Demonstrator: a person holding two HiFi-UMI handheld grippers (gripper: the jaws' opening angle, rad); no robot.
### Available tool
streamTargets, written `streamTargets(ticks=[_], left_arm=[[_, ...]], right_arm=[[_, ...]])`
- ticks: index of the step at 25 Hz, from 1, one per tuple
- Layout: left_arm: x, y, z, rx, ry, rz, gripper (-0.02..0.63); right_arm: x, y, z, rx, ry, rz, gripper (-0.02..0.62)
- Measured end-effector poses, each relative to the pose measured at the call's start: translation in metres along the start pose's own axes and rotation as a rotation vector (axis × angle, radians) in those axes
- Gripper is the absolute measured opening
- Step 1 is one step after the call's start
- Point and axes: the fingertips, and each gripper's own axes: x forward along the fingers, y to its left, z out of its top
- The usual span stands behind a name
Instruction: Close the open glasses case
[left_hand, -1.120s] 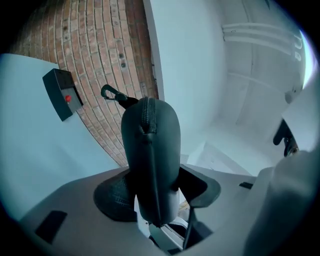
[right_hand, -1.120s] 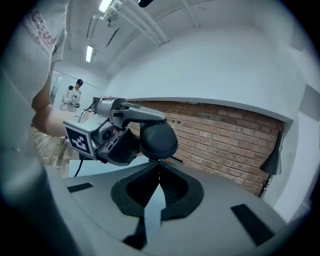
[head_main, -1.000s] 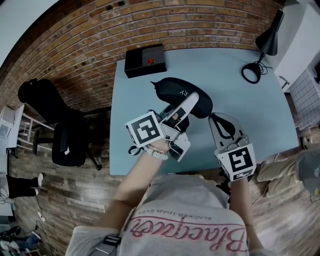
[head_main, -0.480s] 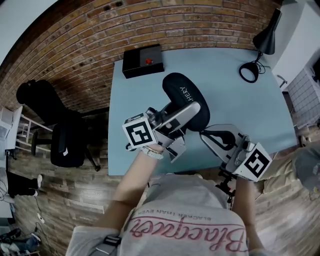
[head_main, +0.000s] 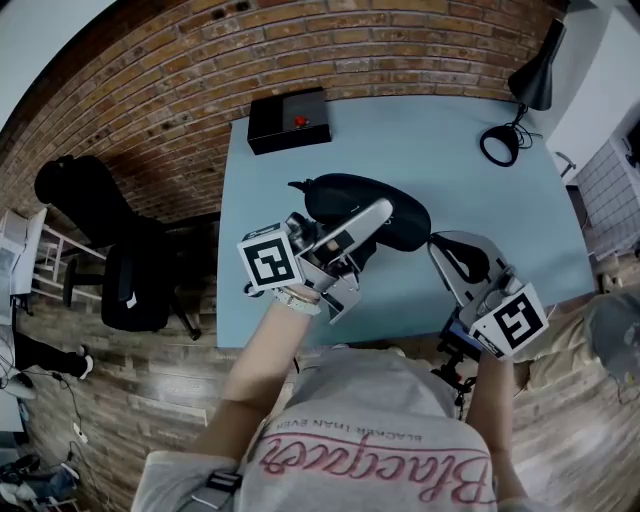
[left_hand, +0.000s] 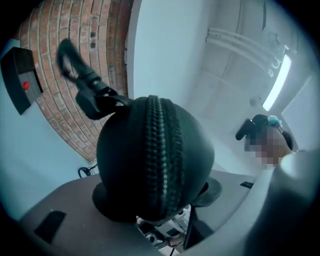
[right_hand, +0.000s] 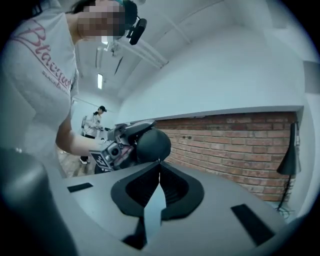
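Note:
A black zippered glasses case hangs over the light blue table, lying left to right with a clip strap at its left end. My left gripper has the case between its jaws, which are closing onto it. In the left gripper view the case fills the middle, its zipper line facing the camera and looking closed. My right gripper is shut with nothing in it, apart from the case, near the table's front right. From the right gripper view the case and left gripper show beyond my shut right gripper.
A black box with a red button sits at the table's far left. At the far right corner stand a black desk lamp and its looped cable. A black office chair stands left of the table, with a brick wall behind.
Half a second ago the case pointed away from me; now it lies across again with its clip end at the left. The right gripper has shifted rightward over the second.

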Motion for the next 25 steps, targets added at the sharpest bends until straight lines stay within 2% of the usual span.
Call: streamTargets(ticks=[2,4,7,12,15,19,25], left_arm=[[0.001,0.006,-0.001,-0.036,-0.029,0.049,0.261],[0.000,0.014,0.002,-0.078,-0.079,0.108,0.258],[-0.005,0.023,0.008,-0.143,-0.159,0.179,0.253],[-0.012,0.036,0.009,-0.171,-0.222,0.259,0.250],[-0.013,0.037,0.008,-0.198,-0.220,0.251,0.250],[-0.006,0.029,0.006,-0.204,-0.179,0.200,0.250],[-0.002,0.025,0.001,-0.208,-0.123,0.192,0.250]], right_arm=[[0.006,-0.008,0.001,-0.076,0.029,-0.093,0.020],[0.013,-0.010,0.002,-0.107,0.048,-0.154,0.020],[0.017,-0.007,-0.001,-0.107,0.071,-0.161,0.020],[0.019,0.000,-0.008,-0.097,0.100,-0.139,0.020],[0.017,-0.003,-0.007,-0.065,0.091,-0.171,0.020],[0.020,-0.011,-0.006,-0.089,0.092,-0.229,0.020],[0.021,-0.011,-0.010,-0.252,0.164,-0.203,0.020]])
